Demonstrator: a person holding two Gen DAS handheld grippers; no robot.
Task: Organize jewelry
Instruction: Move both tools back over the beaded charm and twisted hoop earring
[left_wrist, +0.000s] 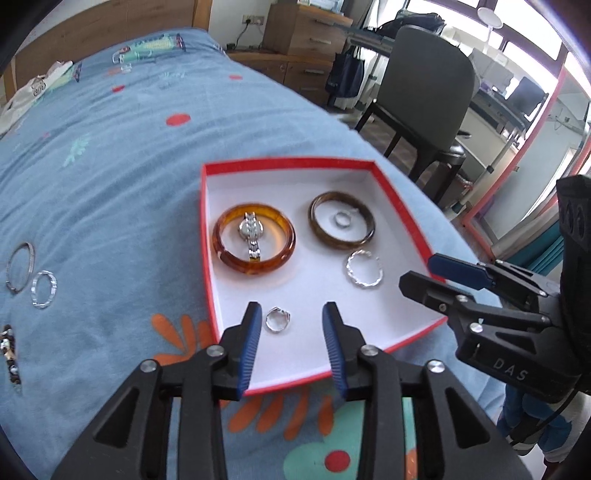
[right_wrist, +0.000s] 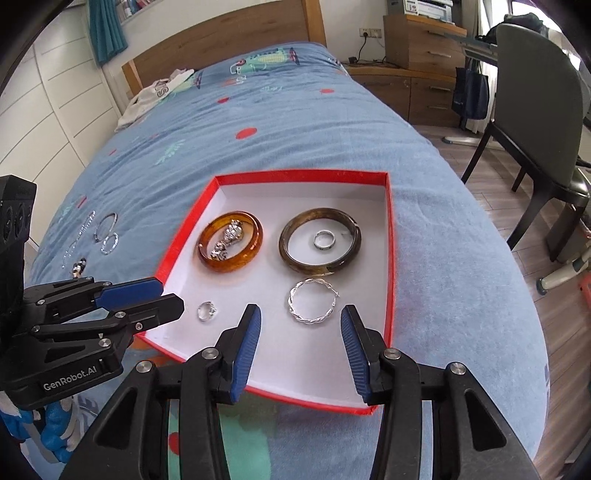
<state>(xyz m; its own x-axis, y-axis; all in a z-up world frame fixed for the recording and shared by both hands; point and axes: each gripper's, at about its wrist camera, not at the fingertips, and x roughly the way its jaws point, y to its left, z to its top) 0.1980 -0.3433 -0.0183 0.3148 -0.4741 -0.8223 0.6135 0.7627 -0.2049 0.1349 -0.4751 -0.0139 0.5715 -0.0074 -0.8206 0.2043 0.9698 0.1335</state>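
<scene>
Both the left hand-held gripper (left_wrist: 291, 314) and the right hand-held gripper (right_wrist: 301, 317) are spread, empty, over the box (right_wrist: 389, 258). I think the rings (left_wrist: 44, 289) on the bed (left_wrist: 110, 166) at 9 o'clock come next.

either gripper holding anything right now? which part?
Nothing held. Left gripper is open above the small silver ring lying in the red box; right gripper is open above the twisted silver hoop.

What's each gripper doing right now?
Left gripper: open, empty, above a small ring.
Right gripper: open, empty, above a twisted hoop.
</scene>
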